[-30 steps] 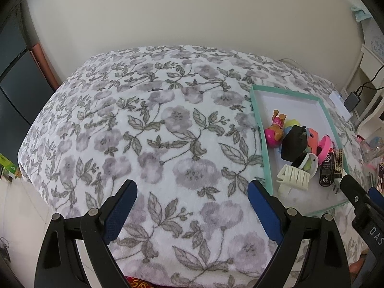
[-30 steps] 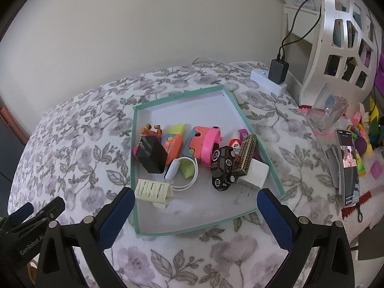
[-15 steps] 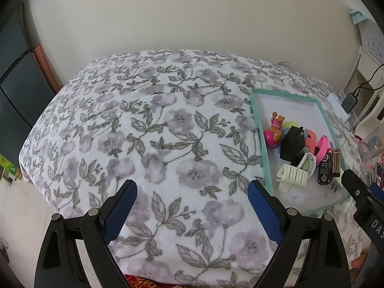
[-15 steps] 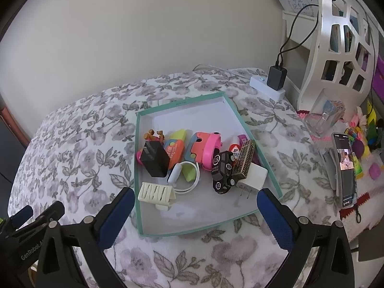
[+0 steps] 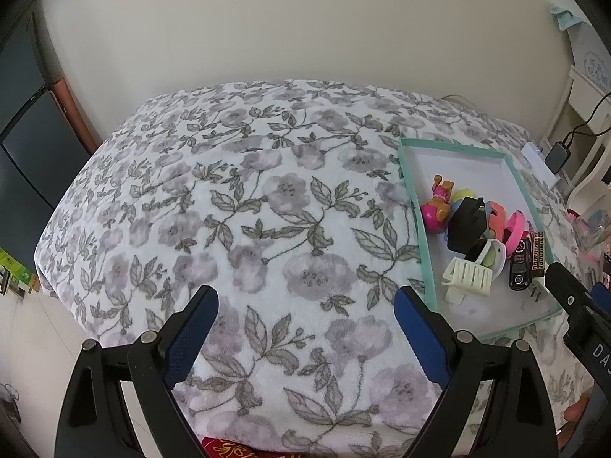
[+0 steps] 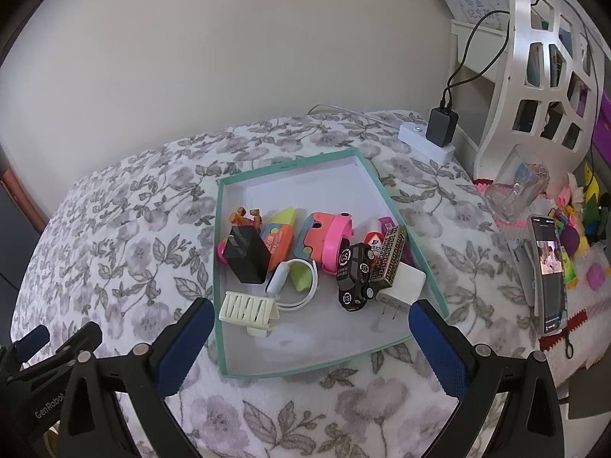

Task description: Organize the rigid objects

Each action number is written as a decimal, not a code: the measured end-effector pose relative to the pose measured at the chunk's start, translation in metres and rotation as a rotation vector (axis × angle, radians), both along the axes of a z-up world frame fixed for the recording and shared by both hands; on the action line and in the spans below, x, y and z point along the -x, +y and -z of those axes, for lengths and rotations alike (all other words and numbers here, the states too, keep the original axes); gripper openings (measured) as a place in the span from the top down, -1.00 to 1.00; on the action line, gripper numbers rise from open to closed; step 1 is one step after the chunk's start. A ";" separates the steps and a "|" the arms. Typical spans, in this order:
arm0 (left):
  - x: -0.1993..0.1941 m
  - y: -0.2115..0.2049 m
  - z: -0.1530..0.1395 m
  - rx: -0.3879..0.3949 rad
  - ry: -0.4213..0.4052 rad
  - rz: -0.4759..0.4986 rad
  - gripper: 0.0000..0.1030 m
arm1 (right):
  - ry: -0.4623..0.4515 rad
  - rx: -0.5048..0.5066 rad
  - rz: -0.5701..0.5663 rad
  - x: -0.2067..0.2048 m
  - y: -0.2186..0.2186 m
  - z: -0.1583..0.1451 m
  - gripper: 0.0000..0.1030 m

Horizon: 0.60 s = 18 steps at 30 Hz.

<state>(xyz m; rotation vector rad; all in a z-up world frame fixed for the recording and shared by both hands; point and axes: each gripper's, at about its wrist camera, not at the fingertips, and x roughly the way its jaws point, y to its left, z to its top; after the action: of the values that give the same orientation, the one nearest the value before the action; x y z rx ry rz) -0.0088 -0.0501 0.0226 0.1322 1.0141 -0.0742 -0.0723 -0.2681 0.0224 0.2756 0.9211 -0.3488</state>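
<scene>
- Tray [image 6: 376,181] w/ teal rim, white floor, lies flat on the flowered blanket [image 5: 229,229], toward the blanket's right side; holds all the small items, bunched in its middle & near half; far end bare
- In tray, left side: black charger [image 6: 246,257] standing on end; a pink & orange toy figure [image 5: 437,206] just behind it, touching
- Cream comb-like clip [image 6: 248,311] at tray's near left, just in front of the charger
- White ring w/ a green piece [image 6: 299,280] in tray's middle, touching the clip's right end
- Orange toy [image 6: 280,242] & yellow-green piece behind the ring; pink & coral toy [image 6: 328,236] right of those
- Black toy car [image 6: 353,274] right of tray's middle; patterned brown box [image 6: 389,257] leans on it; white plug [image 6: 401,286] by tray's right wall, prongs facing the near rim
- Right gripper [image 6: 305,339] hangs over tray's near rim; jaws spread wide; nothing between the pads
- Left gripper [image 5: 305,328] over bare blanket, left of tray & well apart from it; jaws wide; holds nothing
- Beyond tray's far right corner: white power strip [image 6: 414,137] w/ black adapter plugged in
- Right of tray, off the blanket: clear cup [image 6: 515,191], phone [image 6: 550,274] w/ lit screen, bright toys
</scene>
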 end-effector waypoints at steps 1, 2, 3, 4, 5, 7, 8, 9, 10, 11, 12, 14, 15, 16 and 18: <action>0.000 0.000 0.000 -0.001 0.002 -0.001 -0.82 | 0.000 0.000 0.001 0.000 0.000 0.000 -1.00; 0.000 0.000 0.001 0.000 0.003 0.000 -0.82 | -0.001 0.000 0.002 0.000 0.000 0.000 -1.00; -0.001 0.000 0.001 0.001 0.003 0.001 -0.82 | -0.001 0.001 0.000 -0.001 -0.001 0.000 -1.00; 0.000 0.000 0.001 0.001 0.003 0.002 -0.82 | -0.001 0.001 -0.001 -0.001 -0.001 0.000 -1.00; 0.000 0.000 0.001 0.000 0.003 0.002 -0.82 | 0.000 0.001 -0.001 -0.001 -0.001 0.000 -1.00; 0.000 0.000 0.001 0.000 0.002 0.004 -0.82 | 0.000 0.001 -0.001 0.000 0.000 0.000 -1.00; 0.000 0.000 0.001 -0.001 0.001 0.005 -0.82 | 0.001 0.001 -0.004 0.000 0.000 0.000 -1.00; 0.000 0.000 0.001 -0.002 0.001 0.005 -0.82 | 0.000 0.003 -0.003 0.000 0.000 0.000 -1.00; 0.000 0.000 0.001 -0.002 0.001 0.005 -0.82 | -0.001 0.003 -0.002 0.000 0.000 0.000 -1.00; 0.000 0.000 0.001 -0.002 0.001 0.004 -0.82 | -0.002 0.003 -0.004 0.000 -0.001 0.000 -1.00; 0.000 0.000 0.001 -0.003 0.001 0.004 -0.82 | -0.002 0.003 -0.007 -0.001 -0.002 0.000 -1.00; 0.000 0.001 0.001 -0.005 0.002 0.000 -0.82 | -0.004 0.004 -0.008 0.000 -0.002 -0.001 -1.00; 0.000 0.001 0.001 -0.006 0.003 -0.003 -0.82 | -0.002 0.004 -0.008 0.000 -0.002 -0.001 -1.00; 0.000 0.001 0.001 -0.007 0.003 -0.003 -0.82 | -0.002 0.003 -0.008 0.000 -0.001 -0.001 -1.00; 0.000 0.001 0.002 -0.008 0.006 -0.003 -0.82 | 0.000 0.004 -0.009 0.000 -0.002 -0.001 -1.00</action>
<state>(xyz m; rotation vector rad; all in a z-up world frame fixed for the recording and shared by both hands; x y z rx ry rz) -0.0087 -0.0486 0.0210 0.1374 1.0211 -0.0679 -0.0718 -0.2701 0.0230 0.2678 0.9211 -0.3422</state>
